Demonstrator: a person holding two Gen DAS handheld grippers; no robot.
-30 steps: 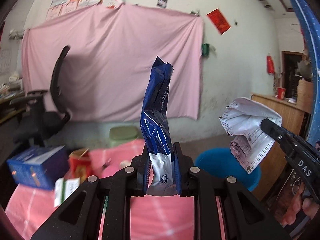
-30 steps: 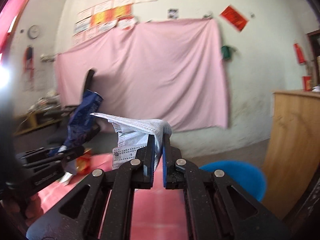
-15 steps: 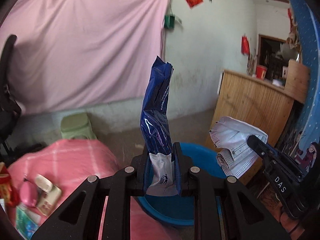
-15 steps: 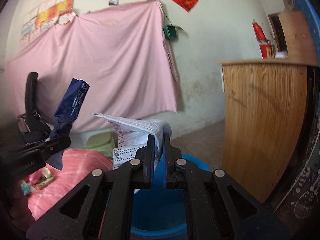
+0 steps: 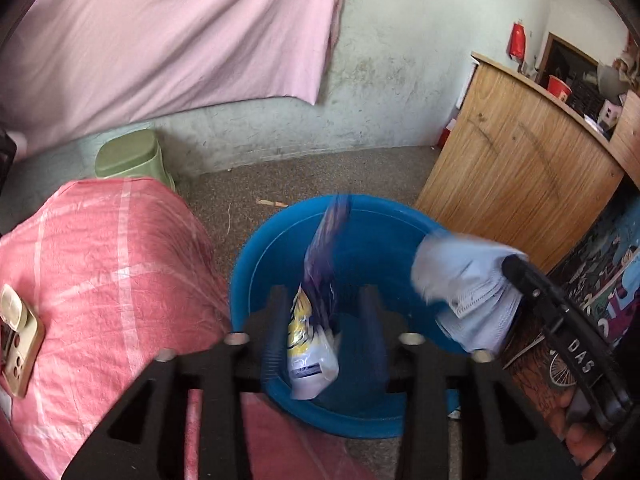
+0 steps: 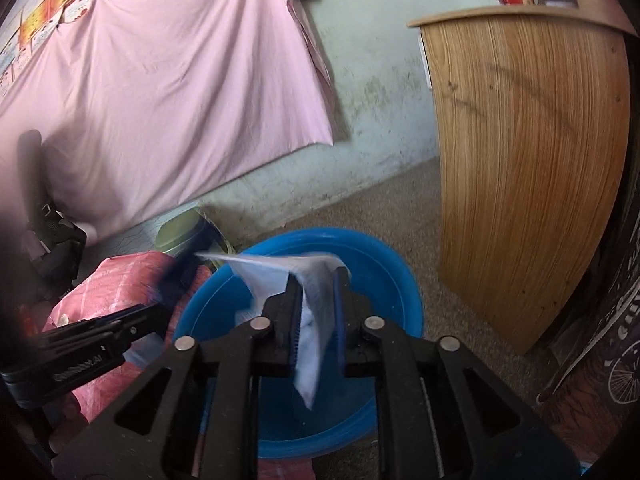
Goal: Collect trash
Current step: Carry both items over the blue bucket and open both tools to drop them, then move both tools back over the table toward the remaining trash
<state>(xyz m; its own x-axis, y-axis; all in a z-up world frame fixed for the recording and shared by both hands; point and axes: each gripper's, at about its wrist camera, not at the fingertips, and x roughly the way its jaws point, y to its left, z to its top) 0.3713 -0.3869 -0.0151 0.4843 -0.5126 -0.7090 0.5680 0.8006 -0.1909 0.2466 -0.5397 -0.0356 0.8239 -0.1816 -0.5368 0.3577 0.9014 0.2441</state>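
A blue plastic basin (image 5: pixel 372 236) (image 6: pixel 396 292) stands on the floor beside the pink-covered table (image 5: pixel 104 264). My left gripper (image 5: pixel 322 332) is open above the basin; the blue snack wrapper (image 5: pixel 316 320) hangs loose and blurred between its fingers. My right gripper (image 6: pixel 316 312) is open over the basin too, and the white paper mask (image 6: pixel 312 320) slips between its fingers. The mask also shows in the left wrist view (image 5: pixel 468 292), at the right gripper's tip.
A wooden counter (image 5: pixel 520 168) (image 6: pixel 528 184) stands right of the basin. A green stool (image 5: pixel 128 156) sits by the wall under a pink sheet (image 5: pixel 160 40). A beige small device (image 5: pixel 18 340) lies on the table's left edge. The left gripper (image 6: pixel 80 356) shows at the left.
Both grippers swung right and tilted down over the basin. Both jaws opened, and the wrapper and the mask are coming loose and dropping.
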